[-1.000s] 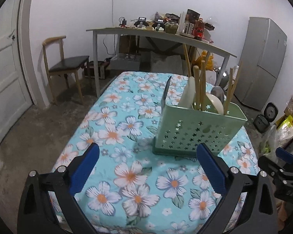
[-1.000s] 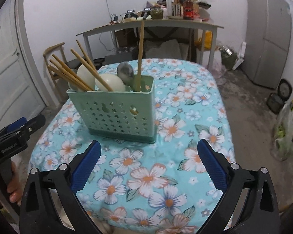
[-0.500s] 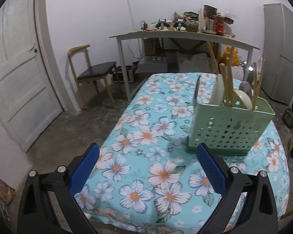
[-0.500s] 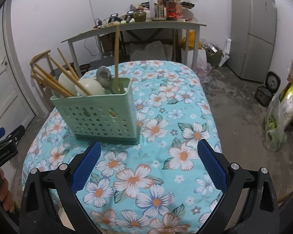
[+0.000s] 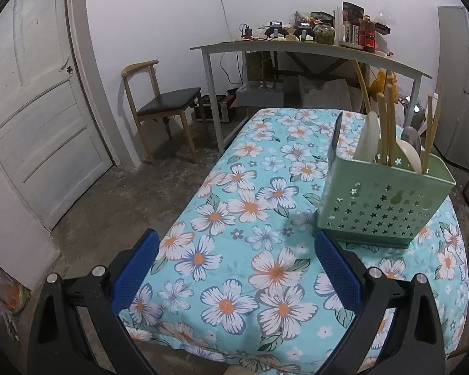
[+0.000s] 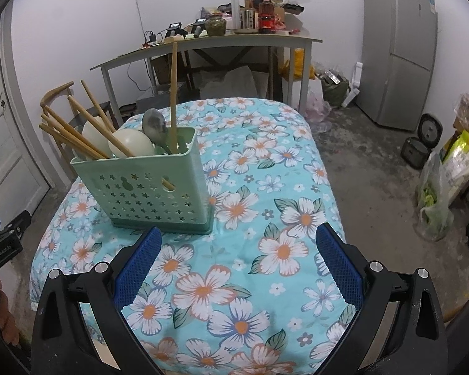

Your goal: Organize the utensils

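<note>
One green holder (image 6: 154, 187), one metal spoon (image 6: 154, 124), two pale ladles (image 6: 131, 145).

Both wrist views face table (image 5: 234, 281) (near edge), sharing caddy (image 6: 159, 187).

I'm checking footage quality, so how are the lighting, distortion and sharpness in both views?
Left wrist view: even, soft indoor light, strong fisheye bending the door, dark corners, utensil caddy sharp. Right wrist view: same bowing on the fridge, faint shadow beside the caddy, no glare.

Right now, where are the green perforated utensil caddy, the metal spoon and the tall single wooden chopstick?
green perforated utensil caddy (image 6: 147, 193), right wrist view, front wall.
metal spoon (image 6: 154, 124), right wrist view, bowl.
tall single wooden chopstick (image 6: 173, 93), right wrist view, mid-shaft.
</note>
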`<action>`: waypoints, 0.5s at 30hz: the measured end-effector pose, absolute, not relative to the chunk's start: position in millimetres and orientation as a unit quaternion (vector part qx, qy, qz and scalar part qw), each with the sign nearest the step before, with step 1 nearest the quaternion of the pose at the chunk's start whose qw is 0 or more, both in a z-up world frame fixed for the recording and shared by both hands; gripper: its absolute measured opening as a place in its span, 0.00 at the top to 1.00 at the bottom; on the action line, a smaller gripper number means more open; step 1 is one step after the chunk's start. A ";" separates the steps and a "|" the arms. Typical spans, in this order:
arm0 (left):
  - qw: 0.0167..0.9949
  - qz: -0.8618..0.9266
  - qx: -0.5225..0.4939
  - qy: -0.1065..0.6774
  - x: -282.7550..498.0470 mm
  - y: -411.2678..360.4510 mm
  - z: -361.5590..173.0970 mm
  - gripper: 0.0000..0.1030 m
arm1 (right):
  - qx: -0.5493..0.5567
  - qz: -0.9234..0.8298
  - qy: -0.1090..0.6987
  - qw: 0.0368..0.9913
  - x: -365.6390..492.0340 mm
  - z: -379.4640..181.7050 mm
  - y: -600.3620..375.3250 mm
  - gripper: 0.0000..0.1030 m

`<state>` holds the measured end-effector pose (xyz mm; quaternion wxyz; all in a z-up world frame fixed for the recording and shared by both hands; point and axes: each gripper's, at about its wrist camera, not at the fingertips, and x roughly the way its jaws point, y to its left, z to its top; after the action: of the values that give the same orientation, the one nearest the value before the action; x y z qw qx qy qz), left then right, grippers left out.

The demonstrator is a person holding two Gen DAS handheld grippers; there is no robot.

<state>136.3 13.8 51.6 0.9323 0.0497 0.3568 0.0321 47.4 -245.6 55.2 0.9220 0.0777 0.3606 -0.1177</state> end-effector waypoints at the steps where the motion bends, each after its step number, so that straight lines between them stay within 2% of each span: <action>1: 0.932 0.032 0.048 0.357 136.4 14.3 52.3 0.05 | 0.077 -0.118 0.360 0.922 47.4 55.3 -245.7 0.08; 15: 0.928 0.021 0.040 0.369 136.8 14.4 54.1 0.05 | 0.075 -0.107 0.362 0.923 46.9 55.2 -241.9 0.08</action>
<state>136.8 14.4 54.1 0.9283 0.0396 0.3690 0.0213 46.9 -241.9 55.2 0.9228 0.0750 0.3622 -0.1075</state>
